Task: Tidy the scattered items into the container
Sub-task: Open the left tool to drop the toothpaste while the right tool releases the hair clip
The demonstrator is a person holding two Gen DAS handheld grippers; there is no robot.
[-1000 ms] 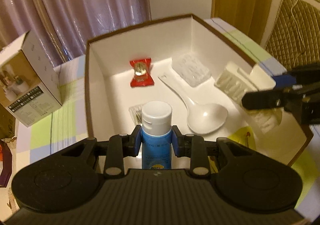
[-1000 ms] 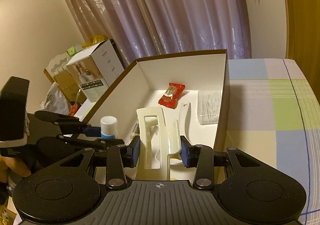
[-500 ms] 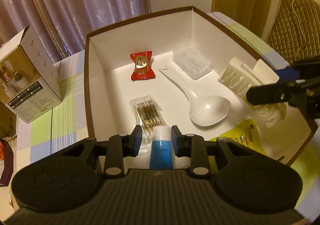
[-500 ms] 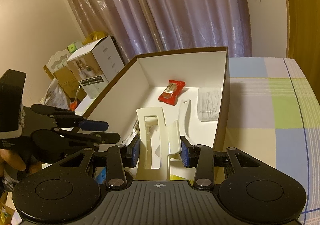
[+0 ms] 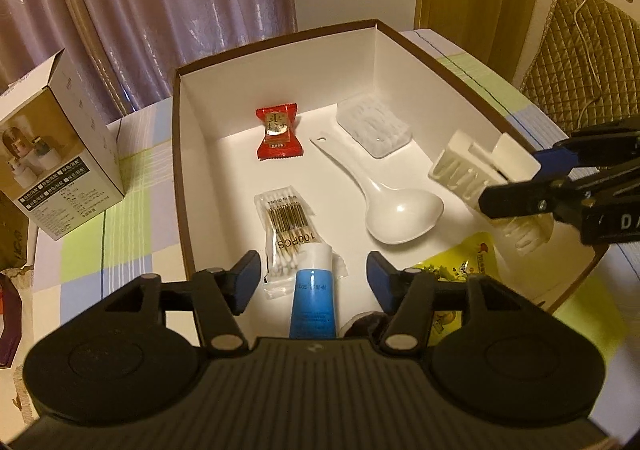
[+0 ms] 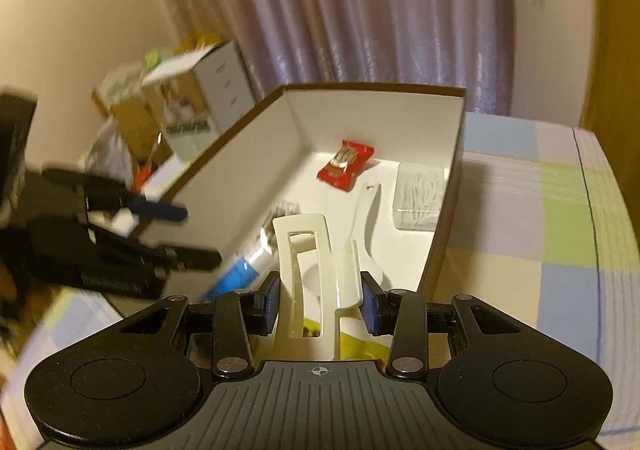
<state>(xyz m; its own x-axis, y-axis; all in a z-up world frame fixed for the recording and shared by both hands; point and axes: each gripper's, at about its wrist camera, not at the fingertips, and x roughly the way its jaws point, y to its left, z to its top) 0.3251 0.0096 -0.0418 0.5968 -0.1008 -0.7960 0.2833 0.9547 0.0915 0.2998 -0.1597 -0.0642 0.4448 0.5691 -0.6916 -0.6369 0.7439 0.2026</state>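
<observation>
Left gripper (image 5: 314,282) hovering over near end of box (image 5: 182,186), jaws opening, pads clear of blue tube (image 5: 314,300) lying between them on box floor, cap overlapping cotton swab pack (image 5: 290,222). Right gripper (image 6: 320,302) clamping cream hair claw (image 6: 310,270) above box's right side.

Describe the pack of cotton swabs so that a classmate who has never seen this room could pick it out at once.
Find the big white box with a brown rim on the checked tablecloth. On its floor, near the left wall, lies the clear cotton swab pack, with the blue tube's white cap resting on its near end. It alone shows a bundle of thin sticks and the print "100PCS".
</observation>
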